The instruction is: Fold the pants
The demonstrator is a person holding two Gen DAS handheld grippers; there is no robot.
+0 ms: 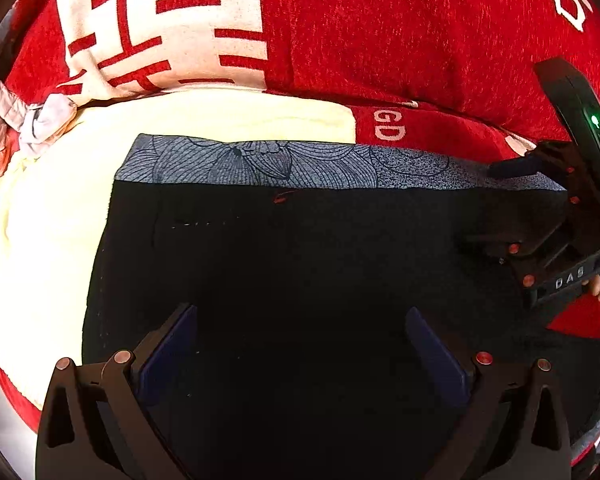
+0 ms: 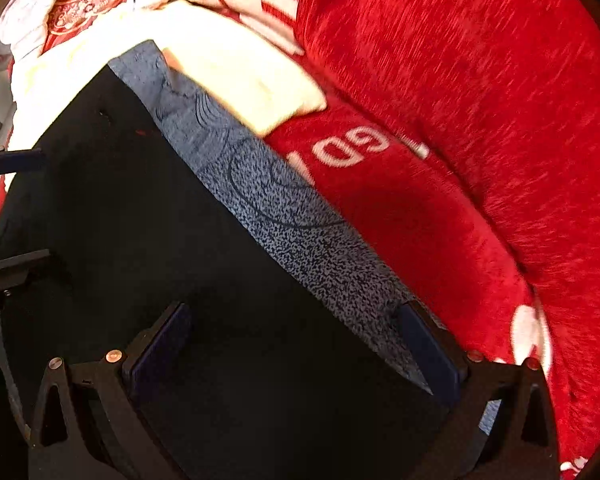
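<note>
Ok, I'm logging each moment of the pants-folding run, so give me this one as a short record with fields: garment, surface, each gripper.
garment: black pants lying flat, blue patterned inner band showing along the far edge
surface: cream cloth over a red blanket with white lettering
left gripper: fingers open, above the black fabric, holding nothing
right gripper: fingers open, over the pants' edge by the patterned band, holding nothing
fold state: cannot tell how many folds are done

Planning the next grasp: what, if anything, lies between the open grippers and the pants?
Nothing visible does. The left gripper and right gripper are both open right over the dark pants, with no other item on the fabric between them.
</note>
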